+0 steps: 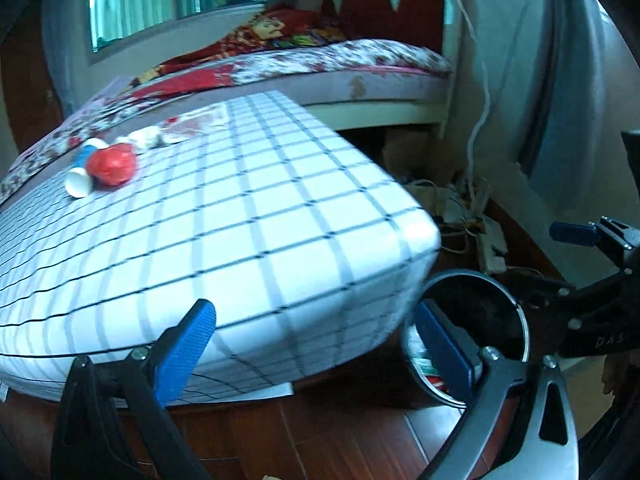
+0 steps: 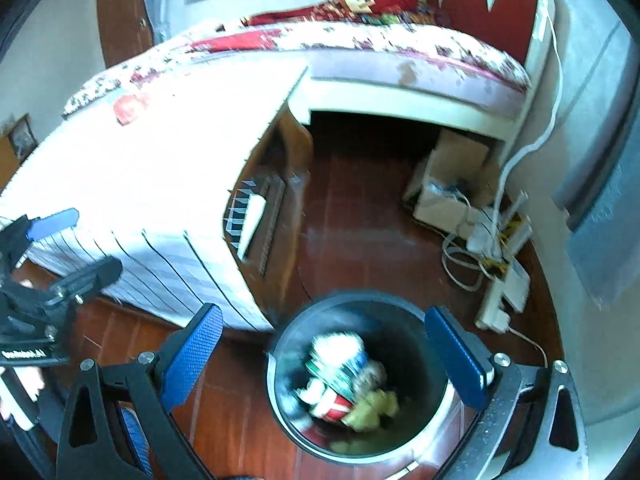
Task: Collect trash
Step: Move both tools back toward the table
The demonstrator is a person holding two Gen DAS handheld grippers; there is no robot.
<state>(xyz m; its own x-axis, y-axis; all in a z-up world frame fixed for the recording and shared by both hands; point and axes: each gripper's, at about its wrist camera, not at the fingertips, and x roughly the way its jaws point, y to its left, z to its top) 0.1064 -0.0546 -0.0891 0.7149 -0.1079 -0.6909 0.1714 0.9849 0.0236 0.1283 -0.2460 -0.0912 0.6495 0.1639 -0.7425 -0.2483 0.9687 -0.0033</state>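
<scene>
A round black trash bin (image 2: 356, 380) stands on the wooden floor by the table corner and holds cups, wrappers and yellowish scraps (image 2: 344, 376). My right gripper (image 2: 324, 356) is open and empty, right above the bin. My left gripper (image 1: 316, 344) is open and empty at the near edge of the checked table (image 1: 224, 216); the bin (image 1: 468, 336) is at its right finger. At the table's far left lie a crumpled red bag (image 1: 112, 163), a white paper cup (image 1: 78, 184), a blue cup (image 1: 89, 153) and white crumpled paper (image 1: 148, 137). The red bag also shows faintly in the right wrist view (image 2: 128, 108).
A bed (image 1: 320, 64) with a red headboard (image 1: 392, 4) stands behind the table. Cables and a power strip (image 2: 500, 280) lie on the floor by the wall, next to a cardboard box (image 2: 452, 184). The right gripper shows at the right edge of the left wrist view (image 1: 592, 248).
</scene>
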